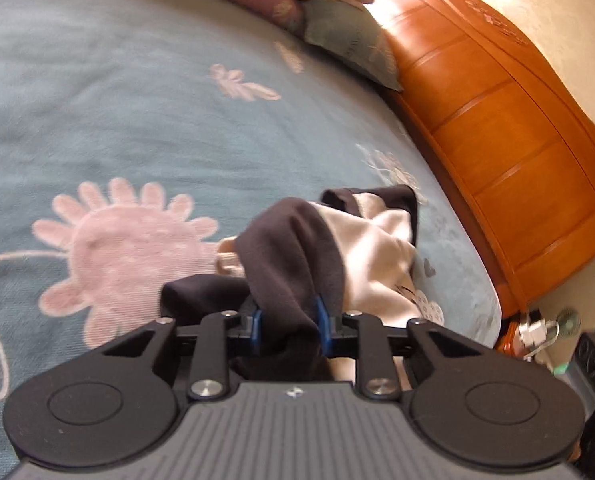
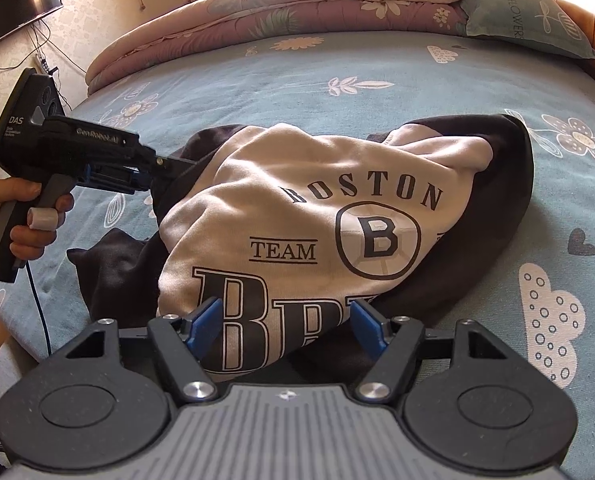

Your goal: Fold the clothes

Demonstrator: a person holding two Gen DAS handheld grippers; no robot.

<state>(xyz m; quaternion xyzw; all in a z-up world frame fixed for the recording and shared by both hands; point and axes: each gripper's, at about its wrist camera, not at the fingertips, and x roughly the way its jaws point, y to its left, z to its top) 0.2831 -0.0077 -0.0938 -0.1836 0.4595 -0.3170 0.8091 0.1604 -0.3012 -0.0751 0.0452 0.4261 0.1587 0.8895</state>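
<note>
Your left gripper [image 1: 288, 322] pinches dark sleeve of sweatshirt [image 2: 317, 216], fingers closed on fabric. Your right gripper [image 2: 285, 330] wide open, pads on both sides of cream hem, not pressing. Sweatshirt lies crumpled mid-bed [image 2: 257, 80], nearer headboard [image 1: 497, 120] edge. Print reads "BOSTON", "TEAM", "B" in circle, big "BR" partly hidden. Left tool marked "DAS", "GenRobot.AI". Pillow [image 2: 529, 20] says "FLOWERS".

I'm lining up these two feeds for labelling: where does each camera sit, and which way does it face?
Left wrist: on the left gripper, shut on the sweatshirt's dark sleeve, facing the wooden headboard.
Right wrist: on the open right gripper, low over the sweatshirt, facing the folded quilt; the person's left hand shows.
Shared: sweatshirt, blue bedsheet, left gripper.
</note>
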